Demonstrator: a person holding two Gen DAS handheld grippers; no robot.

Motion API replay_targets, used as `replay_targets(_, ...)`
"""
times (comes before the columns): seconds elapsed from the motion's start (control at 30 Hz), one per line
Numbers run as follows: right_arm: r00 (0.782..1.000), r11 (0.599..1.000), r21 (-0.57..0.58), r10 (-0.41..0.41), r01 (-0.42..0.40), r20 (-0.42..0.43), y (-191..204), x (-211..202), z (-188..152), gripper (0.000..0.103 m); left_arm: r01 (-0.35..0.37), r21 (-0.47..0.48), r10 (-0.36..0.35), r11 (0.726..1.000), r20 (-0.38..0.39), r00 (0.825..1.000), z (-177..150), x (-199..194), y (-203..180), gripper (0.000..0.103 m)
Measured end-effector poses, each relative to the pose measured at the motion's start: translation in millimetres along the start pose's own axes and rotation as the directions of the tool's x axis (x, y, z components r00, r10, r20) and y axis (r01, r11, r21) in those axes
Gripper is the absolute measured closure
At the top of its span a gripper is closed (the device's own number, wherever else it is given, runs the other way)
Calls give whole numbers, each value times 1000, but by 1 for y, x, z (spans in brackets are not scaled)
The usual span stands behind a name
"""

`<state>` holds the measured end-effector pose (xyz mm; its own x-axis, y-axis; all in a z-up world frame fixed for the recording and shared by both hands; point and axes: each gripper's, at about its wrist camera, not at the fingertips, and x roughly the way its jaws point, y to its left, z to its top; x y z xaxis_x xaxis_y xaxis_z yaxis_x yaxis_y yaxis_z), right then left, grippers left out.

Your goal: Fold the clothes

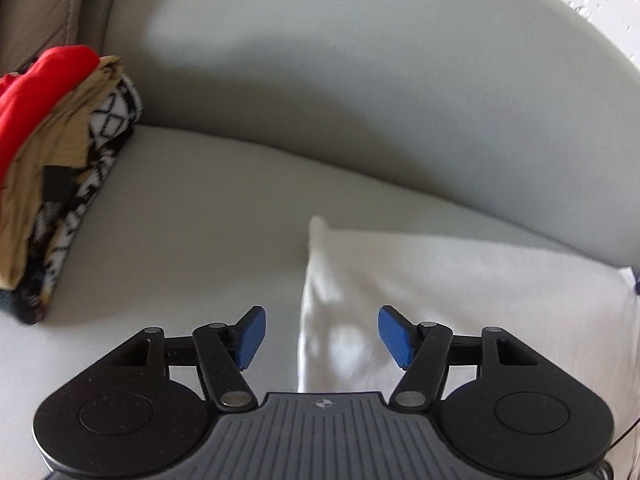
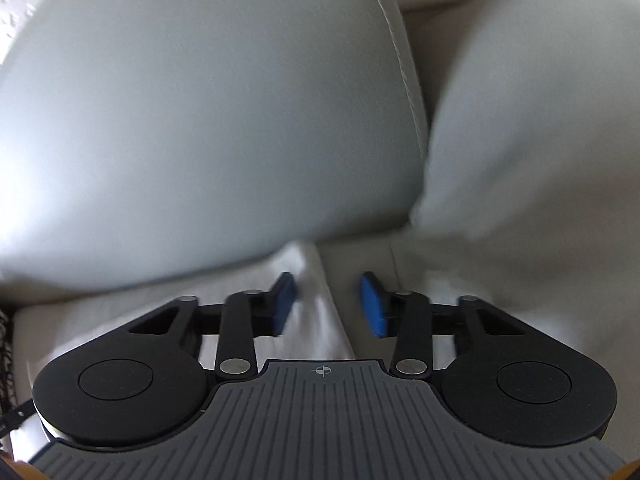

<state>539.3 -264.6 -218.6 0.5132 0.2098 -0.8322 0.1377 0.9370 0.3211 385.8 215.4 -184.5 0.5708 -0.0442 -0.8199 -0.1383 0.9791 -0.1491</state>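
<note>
The left gripper [image 1: 322, 336] hangs over the sofa seat [image 1: 180, 240], its blue pads [image 1: 252, 336] wide apart, gripping nothing; the near left edge of a white garment [image 1: 460, 280] lies below, between them. The garment is spread flat on the seat, its far edge against the grey back cushion [image 1: 380, 80]. A stack of folded clothes [image 1: 52, 152], red on top, sits at the seat's left end. The right gripper [image 2: 328, 304] has its pads [image 2: 372, 308] narrower but clearly parted, straddling a raised fold of the garment's right side [image 2: 316, 280] without pressing it.
</note>
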Motion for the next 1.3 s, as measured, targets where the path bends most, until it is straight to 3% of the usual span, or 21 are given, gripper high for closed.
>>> replay_targets(0.07,1000,999,-46,10,-11,-16,5,4,0,85,7,-14,-7,1000,9,1000,-1,4,1,41)
replay_targets(0.1,1000,995,-94,-17,16,-9,10,5,-2,94,6,-23,-6,1000,10,1000,0,5,3,42)
replay_targets(0.17,996,979,-187,-84,87,24,21,4,-6,101,4,-44,-4,999,9,1000,2,7,8,42)
replay_targets(0.3,948,916,-255,-281,311,149,32,-2,-15,103,9,-95,-9,995,0,1000,7,7,16,42)
replay_targets(0.33,941,908,-254,-301,333,156,32,-2,-16,103,8,-98,-8,995,2,1000,7,6,17,42)
replay_targets(0.43,976,968,-142,-196,208,92,10,-4,-13,103,6,-104,-6,995,7,1000,9,9,20,43)
replay_targets(0.53,994,997,18,-71,70,87,-14,-13,-10,77,27,-108,-26,994,12,1000,12,10,16,46)
replay_targets(0.57,995,998,57,-39,34,93,-20,-16,-9,61,37,-108,-36,994,12,999,13,12,15,47)
replay_targets(0.63,995,998,65,12,-18,97,-24,-19,-9,59,51,-92,-51,994,12,999,16,16,10,51)
replay_targets(0.8,998,998,-27,59,-58,28,-11,-10,-8,61,69,-43,-68,997,12,998,21,20,-2,57)
replay_targets(0.87,998,995,-81,63,-62,14,-1,-5,-10,62,70,-21,-70,997,14,997,21,20,-7,66)
replay_targets(0.97,999,984,-175,33,-30,13,18,1,-14,67,60,7,-61,998,20,998,24,24,-7,87)
replay_targets(1.03,1000,971,-238,1,5,24,30,3,-17,72,56,20,-57,998,22,998,27,27,-6,92)
replay_targets(1.07,999,964,-265,-12,20,32,35,4,-19,91,58,21,-58,998,20,998,28,27,-6,92)
replay_targets(1.1,999,959,-282,-18,30,43,38,4,-21,100,60,22,-60,998,19,998,29,27,-6,92)
replay_targets(1.3,984,954,-283,-52,99,171,47,-21,-34,101,18,103,-23,995,53,998,26,17,-7,100)
